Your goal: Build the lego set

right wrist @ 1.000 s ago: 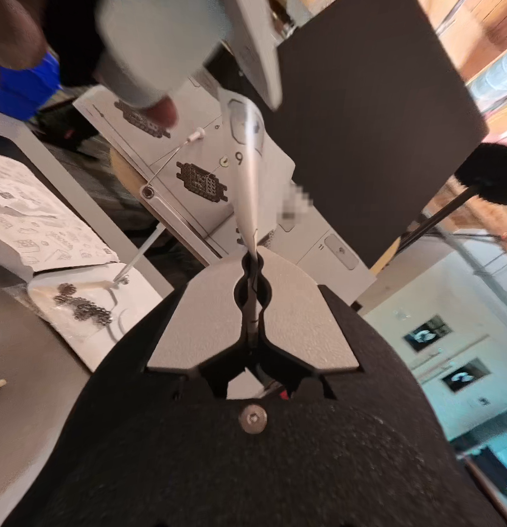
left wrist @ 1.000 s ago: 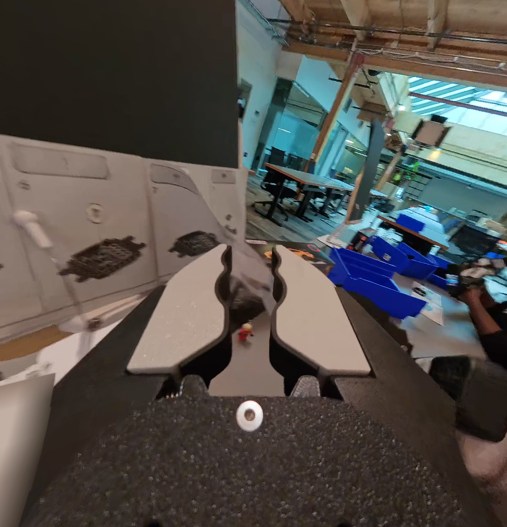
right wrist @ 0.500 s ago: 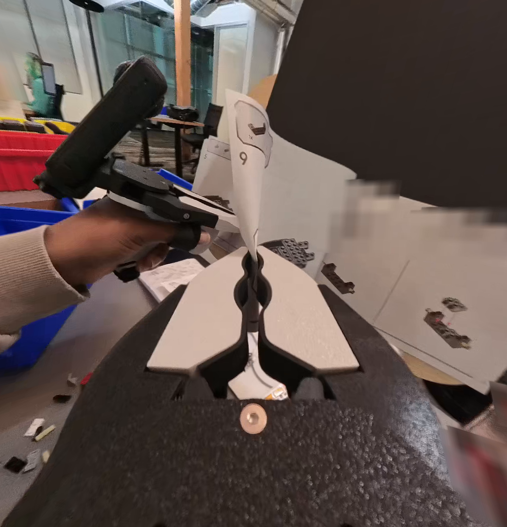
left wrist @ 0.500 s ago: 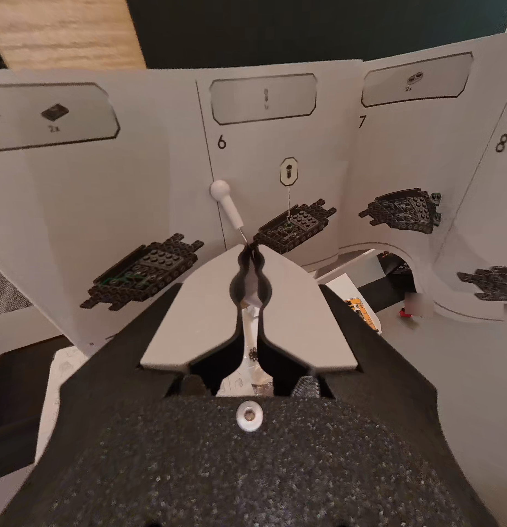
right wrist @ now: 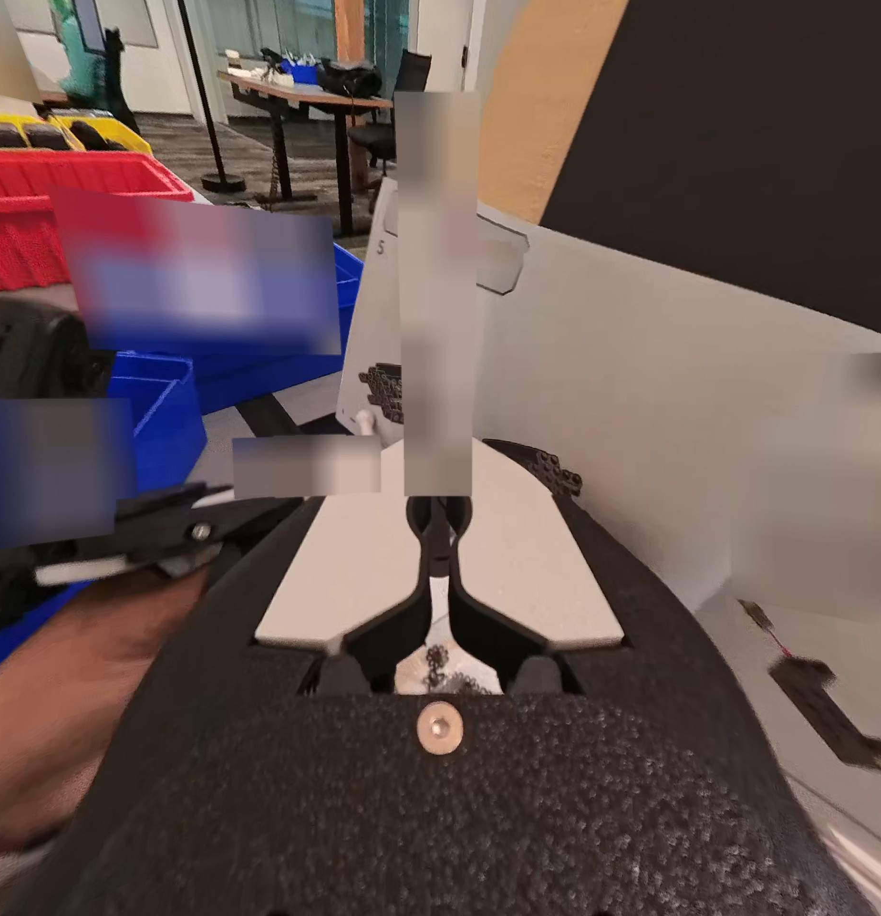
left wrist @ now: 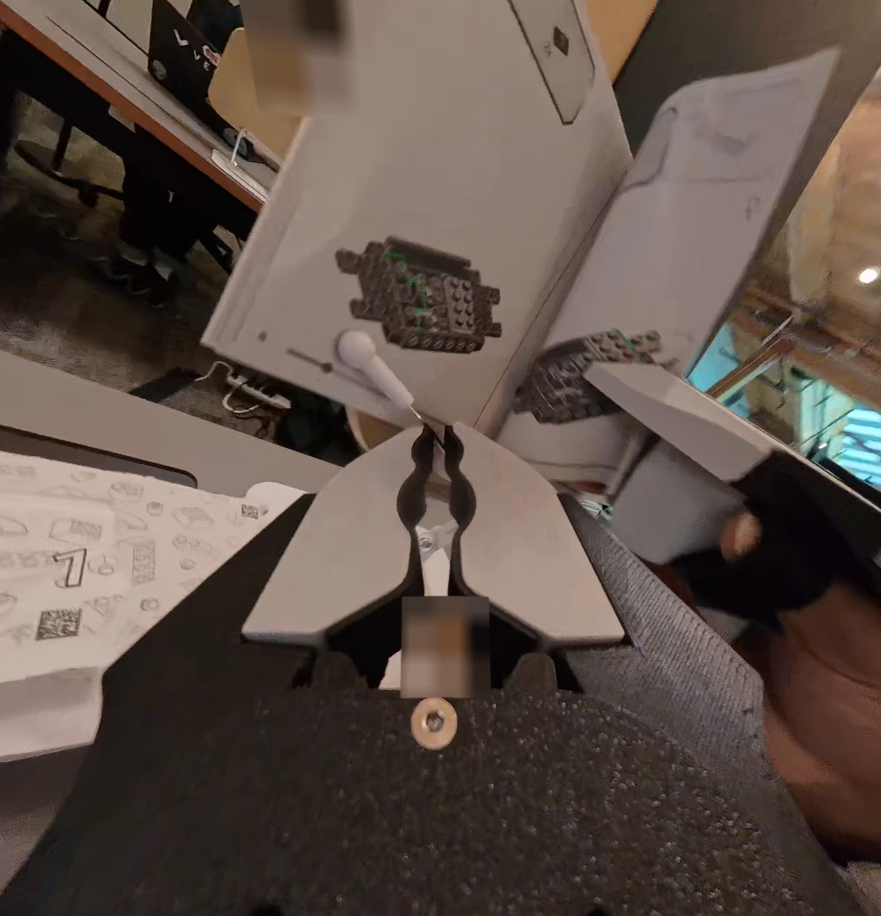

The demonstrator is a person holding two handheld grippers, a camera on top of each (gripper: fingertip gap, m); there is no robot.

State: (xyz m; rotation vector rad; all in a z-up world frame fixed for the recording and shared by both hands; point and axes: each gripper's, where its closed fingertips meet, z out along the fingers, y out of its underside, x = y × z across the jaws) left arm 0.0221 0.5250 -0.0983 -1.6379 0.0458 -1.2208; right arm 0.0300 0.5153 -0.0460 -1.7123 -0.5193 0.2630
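Note:
A folded white instruction sheet (left wrist: 428,173) with pictures of black Lego builds stands upright in front of both grippers. My left gripper (left wrist: 438,436) is shut on the sheet's lower edge, right beside a white ball-tipped holder arm (left wrist: 364,352). My right gripper (right wrist: 438,500) is shut on a fold of the same sheet (right wrist: 626,396); a blur patch hides its tips. The right gripper also shows at the right of the left wrist view (left wrist: 676,401). The left gripper shows at the left of the right wrist view (right wrist: 156,535), held by a hand.
A white paper bag printed with part drawings (left wrist: 56,545) lies at the left on the grey table (left wrist: 131,411). A clear bag of small black parts (right wrist: 443,669) lies under my right gripper. Blue bins (right wrist: 156,421) and a red bin (right wrist: 56,183) stand at the left. A black board (right wrist: 725,148) stands behind the sheet. Some 6 centimetres of space lies between my two pairs of fingers.
My left gripper was open one second ago and has shut on the sheet. My right gripper has kept its hold on the sheet. Both views have swung round.

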